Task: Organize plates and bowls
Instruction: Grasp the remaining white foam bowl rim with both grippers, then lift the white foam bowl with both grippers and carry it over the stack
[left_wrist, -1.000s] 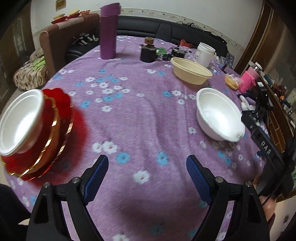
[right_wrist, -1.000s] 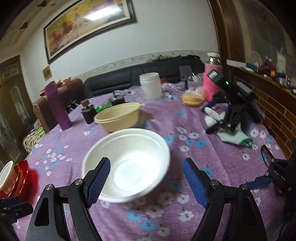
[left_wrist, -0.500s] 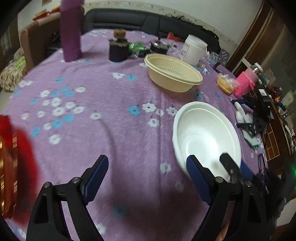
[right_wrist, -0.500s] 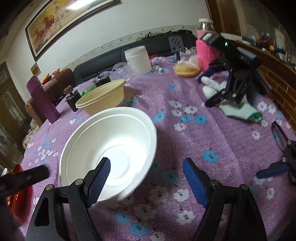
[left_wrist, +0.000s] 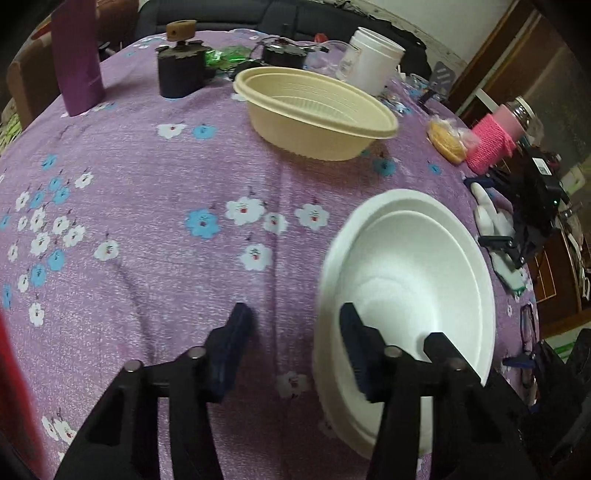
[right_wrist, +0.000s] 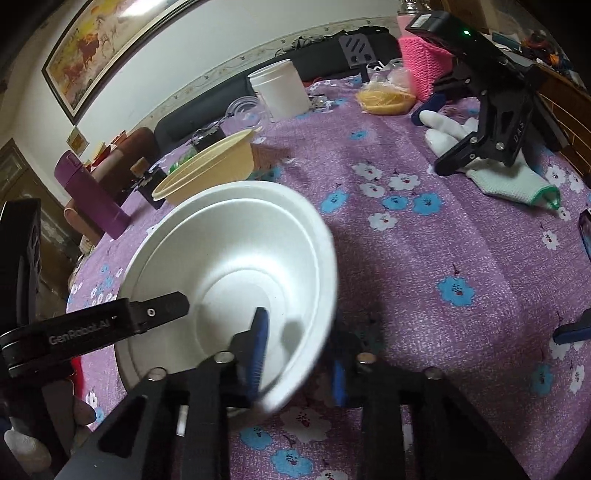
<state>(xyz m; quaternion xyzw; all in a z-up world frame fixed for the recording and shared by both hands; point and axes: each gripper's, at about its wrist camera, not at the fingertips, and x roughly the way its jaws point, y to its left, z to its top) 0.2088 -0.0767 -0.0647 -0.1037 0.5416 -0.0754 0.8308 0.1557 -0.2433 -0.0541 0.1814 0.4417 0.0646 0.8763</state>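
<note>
We have both tools at the white bowl (left_wrist: 413, 280), which sits tilted near the table's right edge on the purple flowered cloth (left_wrist: 147, 192). Our right gripper (right_wrist: 299, 347) straddles the near rim: one blue pad inside the bowl, the other outside, its jaws closing on the wall between them, though we cannot tell whether the pads press yet. Our left gripper (left_wrist: 295, 350) comes in from the opposite side; its jaws are closing too, one finger (left_wrist: 358, 347) lying over the bowl's rim and the other (left_wrist: 232, 347) out over bare cloth, so it is not clearly gripping anything.

Just behind the white bowl stands a beige bowl (left_wrist: 317, 110) with a ribbed inside. Further back are a white tub (left_wrist: 373, 62), a dark pot with a cork top (left_wrist: 181, 70) and a tall purple bottle (left_wrist: 77, 59). To the right of the bowl lie a spare black gripper (right_wrist: 487, 96) (resting across a white glove (right_wrist: 495, 173)), a pink knitted sleeve on a jar (left_wrist: 495, 140) and a bag of something yellow (right_wrist: 388, 98). A red blur marks the left frame edge in the left wrist view.
</note>
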